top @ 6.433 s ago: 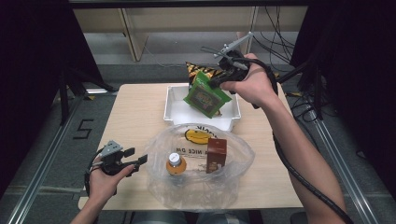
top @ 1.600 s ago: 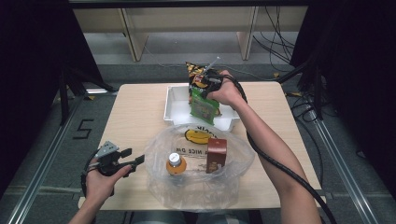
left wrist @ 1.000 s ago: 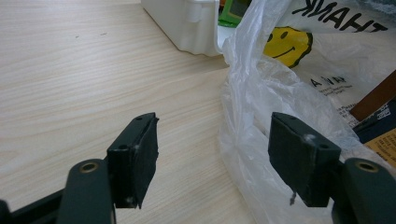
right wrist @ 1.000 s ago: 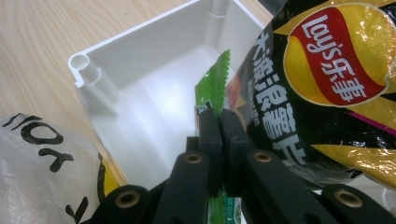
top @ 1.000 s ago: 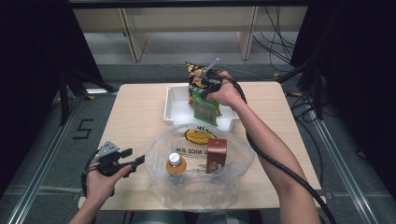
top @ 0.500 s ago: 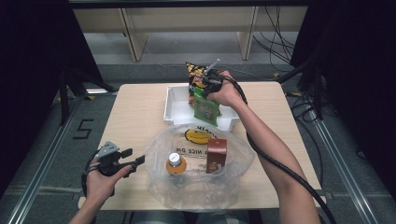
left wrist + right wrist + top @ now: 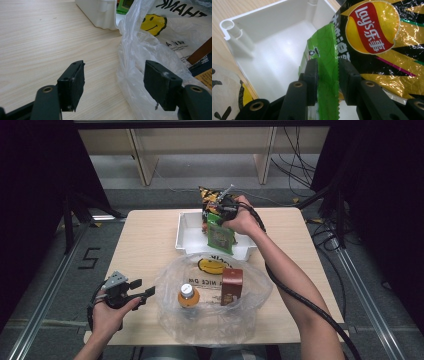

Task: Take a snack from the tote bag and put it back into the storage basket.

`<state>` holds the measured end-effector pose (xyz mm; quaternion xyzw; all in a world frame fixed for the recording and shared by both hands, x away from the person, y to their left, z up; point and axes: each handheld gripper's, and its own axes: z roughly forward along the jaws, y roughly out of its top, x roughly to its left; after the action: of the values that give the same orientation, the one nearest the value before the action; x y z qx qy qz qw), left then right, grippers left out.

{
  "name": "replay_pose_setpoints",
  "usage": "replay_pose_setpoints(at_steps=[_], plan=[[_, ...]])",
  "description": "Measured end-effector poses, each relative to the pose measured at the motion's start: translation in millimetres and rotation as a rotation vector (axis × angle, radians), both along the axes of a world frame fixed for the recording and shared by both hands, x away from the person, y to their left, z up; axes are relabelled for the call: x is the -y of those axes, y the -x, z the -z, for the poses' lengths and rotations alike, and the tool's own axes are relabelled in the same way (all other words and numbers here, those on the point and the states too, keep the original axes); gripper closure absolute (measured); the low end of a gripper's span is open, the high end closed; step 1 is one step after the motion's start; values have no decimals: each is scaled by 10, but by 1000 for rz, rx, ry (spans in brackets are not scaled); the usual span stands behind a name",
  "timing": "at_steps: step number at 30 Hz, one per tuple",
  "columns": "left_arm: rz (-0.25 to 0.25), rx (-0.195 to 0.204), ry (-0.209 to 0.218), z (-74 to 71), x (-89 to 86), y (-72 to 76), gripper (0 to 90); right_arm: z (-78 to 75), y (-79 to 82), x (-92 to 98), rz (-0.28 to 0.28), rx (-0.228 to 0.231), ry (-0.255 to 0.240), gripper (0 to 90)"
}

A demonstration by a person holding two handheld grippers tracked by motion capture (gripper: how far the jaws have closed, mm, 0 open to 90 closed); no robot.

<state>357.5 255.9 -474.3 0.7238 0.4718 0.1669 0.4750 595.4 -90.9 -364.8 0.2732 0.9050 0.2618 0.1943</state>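
Wooden surface (image 7: 145, 240): white bin (image 7: 186, 231) holds green snack packet (image 7: 220, 234), upright between right gripper (image 7: 327, 75) jaws, which have just been opening, apparently releasing it. Left gripper (image 7: 113, 82) jaws open beside plastic bag (image 7: 210, 320).

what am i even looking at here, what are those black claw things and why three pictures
A person works at a wooden table, holding a two-jaw gripper in each hand. One camera looks down from above; two ride on the grippers.

The left gripper rests open beside a clear plastic bag holding a bottle and a brown box.

The right gripper is over a white bin; its jaws have just been opening around the edge of a green snack packet, next to a chips bag.
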Motion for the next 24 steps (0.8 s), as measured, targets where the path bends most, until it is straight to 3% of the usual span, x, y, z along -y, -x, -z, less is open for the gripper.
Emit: replay_pose_setpoints(at_steps=[12,16,24], plan=[[-5,6,9,-5,3,-2,328,-20,41,161,39,15,20,602],[2,7,-2,-6,5,-1,328,-22,59,229,67,10,0,587],[2,8,-2,-8,6,0,329,-53,64,335,127,47,-40,534]])
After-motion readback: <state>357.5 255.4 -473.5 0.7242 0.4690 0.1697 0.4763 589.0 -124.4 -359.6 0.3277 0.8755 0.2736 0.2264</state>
